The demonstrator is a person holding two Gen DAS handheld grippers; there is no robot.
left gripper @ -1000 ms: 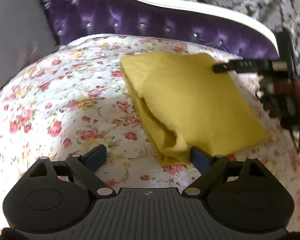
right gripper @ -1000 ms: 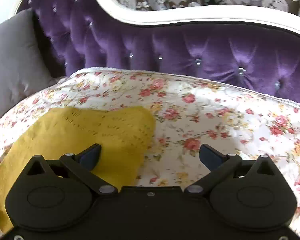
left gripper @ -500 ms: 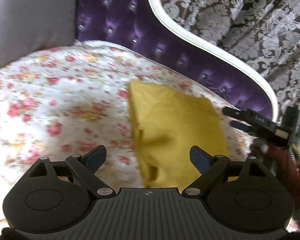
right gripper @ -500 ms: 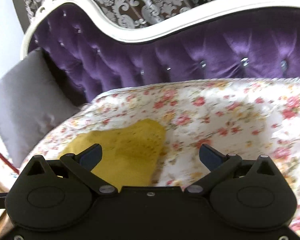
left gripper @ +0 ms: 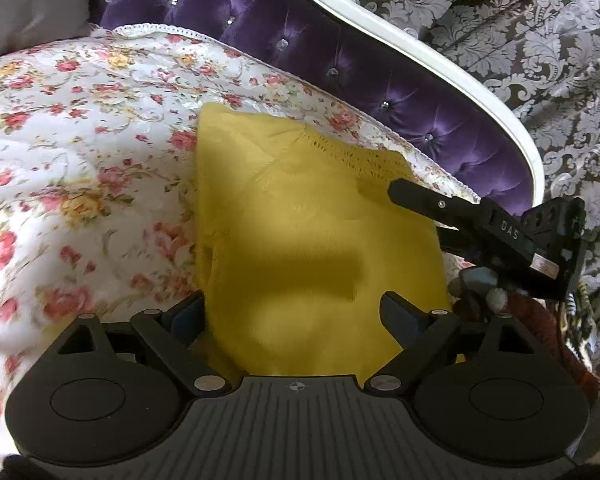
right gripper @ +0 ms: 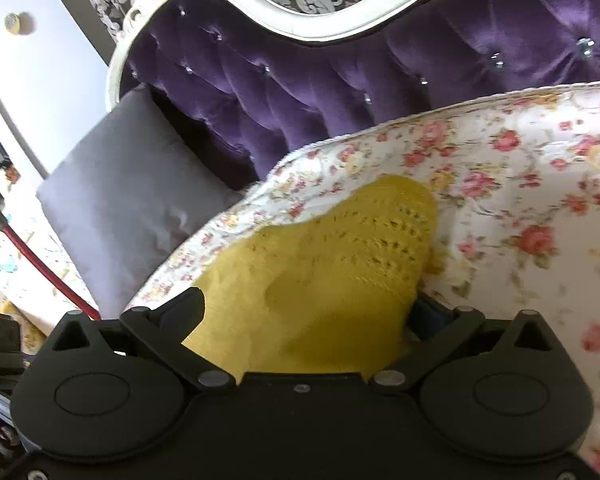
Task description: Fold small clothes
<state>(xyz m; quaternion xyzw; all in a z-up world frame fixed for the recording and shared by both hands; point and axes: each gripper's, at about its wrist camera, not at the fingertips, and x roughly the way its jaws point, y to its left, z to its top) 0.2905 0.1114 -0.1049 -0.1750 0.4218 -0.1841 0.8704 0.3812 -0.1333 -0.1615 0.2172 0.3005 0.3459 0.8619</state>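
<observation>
Yellow garment (left gripper: 316, 240) now nearer both grippers

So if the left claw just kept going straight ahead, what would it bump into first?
Most likely the folded yellow cloth: it lies right between the open left claw fingers. Beyond it comes the flowered bedspread, then the purple headboard. Depth is hard to judge.

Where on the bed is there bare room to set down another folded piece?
Left of the yellow garment, the floral bedspread lies bare up to the grey pillow. It is crowded at the garment's right edge, where the right hand-held gripper reaches in.
</observation>
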